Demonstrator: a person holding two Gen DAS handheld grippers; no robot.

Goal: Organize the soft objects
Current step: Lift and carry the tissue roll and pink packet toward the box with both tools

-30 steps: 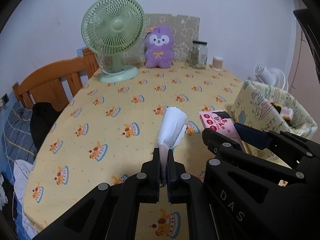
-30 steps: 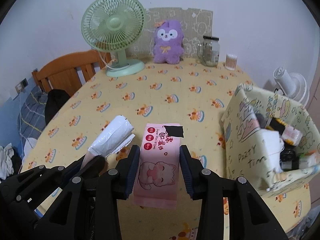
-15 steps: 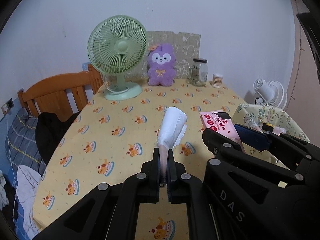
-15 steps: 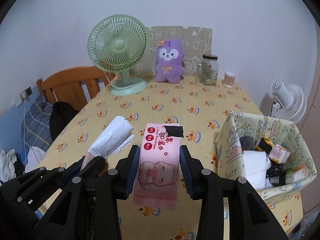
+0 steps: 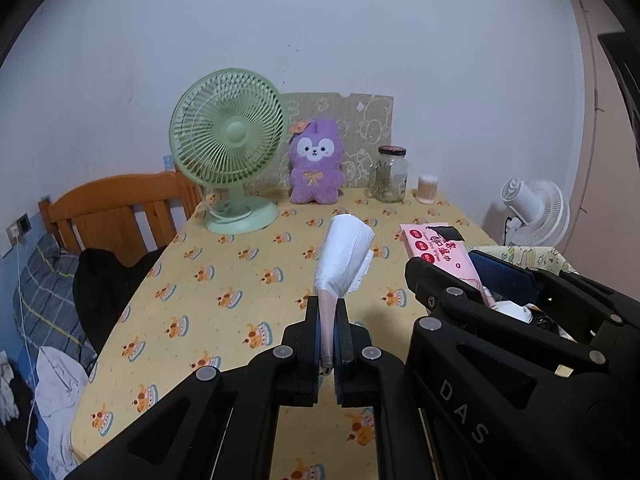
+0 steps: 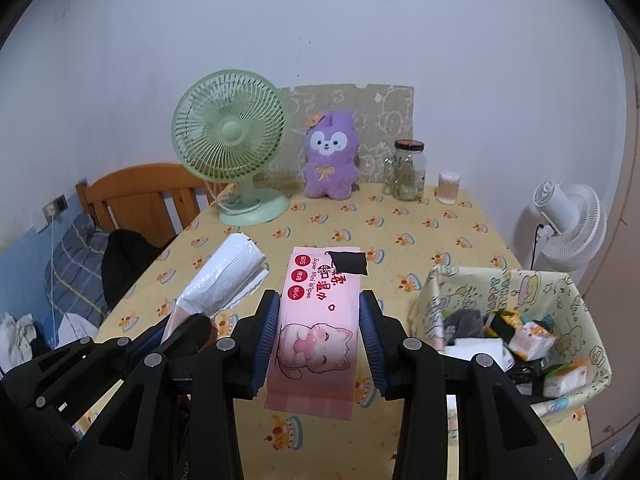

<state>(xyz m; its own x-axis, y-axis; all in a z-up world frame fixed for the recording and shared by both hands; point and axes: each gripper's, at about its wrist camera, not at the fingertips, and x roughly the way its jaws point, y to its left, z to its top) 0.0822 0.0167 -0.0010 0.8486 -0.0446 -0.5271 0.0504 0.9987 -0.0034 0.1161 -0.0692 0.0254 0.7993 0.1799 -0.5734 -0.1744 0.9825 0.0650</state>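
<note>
My left gripper [image 5: 329, 312] is shut on the pink end of a white tissue pack [image 5: 346, 256], held up above the table; the pack also shows in the right wrist view [image 6: 224, 282]. My right gripper [image 6: 319, 320] is shut on a pink wet wipes pack [image 6: 316, 320], also held above the table; it shows in the left wrist view [image 5: 442, 254] too. A patterned fabric basket [image 6: 576, 308] stands at the right on the table and holds several small soft packs. A purple plush toy [image 6: 331, 156] sits at the far edge.
On the yellow tablecloth [image 6: 360, 224] stand a green fan [image 6: 230, 140], a glass jar [image 6: 408, 176] and a cotton swab cup [image 6: 448, 188]. A wooden chair [image 6: 148, 196] and a bed with clothes lie to the left. A white fan [image 6: 568, 224] stands right of the table.
Both grippers have risen and drawn back from the table with their packs still held. The table and basket now look lower and farther.
</note>
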